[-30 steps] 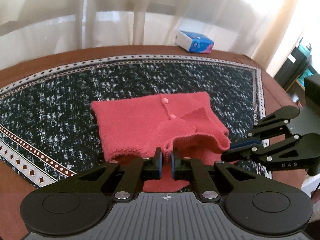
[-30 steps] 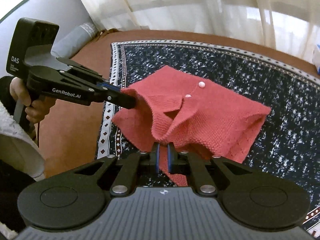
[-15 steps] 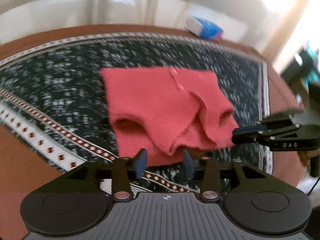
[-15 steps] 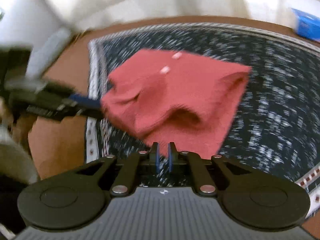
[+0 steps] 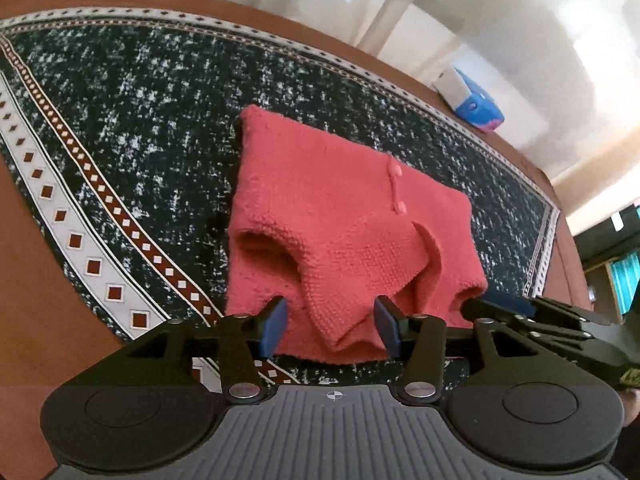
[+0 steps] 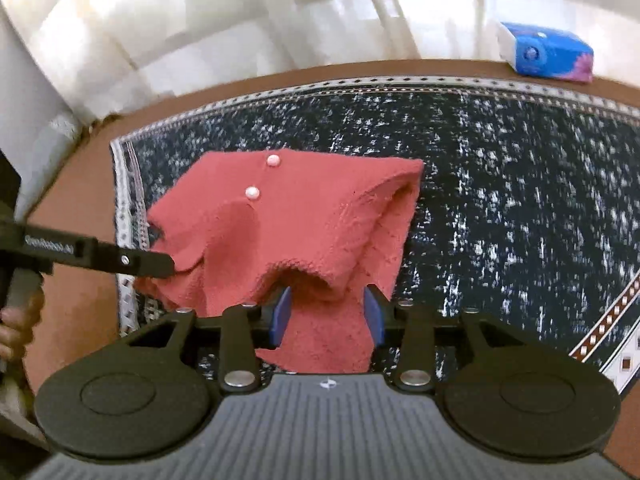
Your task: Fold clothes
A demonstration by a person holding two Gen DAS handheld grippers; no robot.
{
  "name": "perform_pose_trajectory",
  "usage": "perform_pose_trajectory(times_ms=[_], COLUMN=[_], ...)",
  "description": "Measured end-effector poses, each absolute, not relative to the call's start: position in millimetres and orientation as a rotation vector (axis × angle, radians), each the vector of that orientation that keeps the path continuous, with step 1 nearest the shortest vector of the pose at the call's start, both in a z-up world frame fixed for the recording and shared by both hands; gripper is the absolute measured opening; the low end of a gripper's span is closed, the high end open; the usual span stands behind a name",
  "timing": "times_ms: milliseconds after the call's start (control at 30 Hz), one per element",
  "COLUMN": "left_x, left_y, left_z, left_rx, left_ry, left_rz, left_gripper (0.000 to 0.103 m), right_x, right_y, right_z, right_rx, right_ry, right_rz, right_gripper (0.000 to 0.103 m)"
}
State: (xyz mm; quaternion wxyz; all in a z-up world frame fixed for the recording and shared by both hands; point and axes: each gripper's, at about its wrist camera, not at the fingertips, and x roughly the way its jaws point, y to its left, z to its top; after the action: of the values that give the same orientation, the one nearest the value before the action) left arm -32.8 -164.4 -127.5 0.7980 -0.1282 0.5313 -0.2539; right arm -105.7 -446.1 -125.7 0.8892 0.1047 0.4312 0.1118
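The red knitted garment [image 5: 352, 240] lies folded on the dark speckled cloth [image 5: 152, 112] that covers the brown desk [image 5: 36, 300]. Two small pale buttons [image 6: 262, 176] sit on its upper layer, near the far edge of the garment. The near edge of the garment is bunched and makes soft folds with an open pocket.

The left gripper [image 5: 330, 326] has just been opening its jaws, and now they stand spread. The near edge of the garment lies between the blue pads [image 5: 274, 322], but the pads do not press it.

The right gripper [image 6: 326, 318] has also just been opening its jaws, and they stand apart on both sides of the near hem of the garment, without pinching it.

A blue and white tissue pack [image 6: 546, 52] rests on the desk beyond the far border of the cloth, well apart from the garment. Behind the desk hangs a light curtain [image 6: 240, 20].
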Motion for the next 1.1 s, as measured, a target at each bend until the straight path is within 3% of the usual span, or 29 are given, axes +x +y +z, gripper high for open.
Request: perform_pose_trajectory(times_ms=[400, 433, 467, 500, 533, 700, 867, 933, 1000, 1033, 1100], left_x=[-26, -25, -24, -24, -25, -36, -40, -40, -40, -41, -42], left_y=[-164, -167, -168, -170, -170, -170, -177, -177, -172, -170, -164], left_z=[-132, -134, -135, -135, -133, -112, -132, -142, -143, -143, -142], left_rx=[-0.383, -0.388, -0.392, -0.387, -0.378, -0.333, -0.238, -0.220, -0.232, -0.239, -0.243], left_ry=[1.149, 1.156, 1.162, 1.160, 1.158, 1.125, 1.186, 1.204, 1.205, 1.204, 1.203], left_rz=[-0.520, -0.518, -0.514, -0.509, -0.515, -0.594, -0.588, -0.580, -0.566, -0.558, -0.549], left_gripper=[0.067, 0.064, 0.061, 0.032, 0.015, 0.003, 0.002, 0.007, 0.017, 0.032, 0.034], right_x=[-94, -93, -92, -90, -89, -94, -95, -94, -96, -98, -101], right_y=[-439, -440, -440, -440, -440, -449, -449, -449, -451, -453, -456], right_z=[-129, -130, -130, -131, -131, -98, -103, -118, -132, -137, -136], right_rx=[0.192, 0.196, 0.197, 0.199, 0.200, 0.189, 0.114, 0.104, 0.142, 0.164, 0.193], right_ry=[0.881, 0.883, 0.891, 0.900, 0.907, 0.888, 0.933, 0.964, 0.970, 0.964, 0.953], right_rz=[0.212, 0.209, 0.209, 0.209, 0.207, 0.209, 0.212, 0.198, 0.180, 0.171, 0.162], right_gripper=[0.043, 0.041, 0.027, 0.017, 0.007, 0.005, 0.005, 0.005, 0.005, 0.005, 0.006])
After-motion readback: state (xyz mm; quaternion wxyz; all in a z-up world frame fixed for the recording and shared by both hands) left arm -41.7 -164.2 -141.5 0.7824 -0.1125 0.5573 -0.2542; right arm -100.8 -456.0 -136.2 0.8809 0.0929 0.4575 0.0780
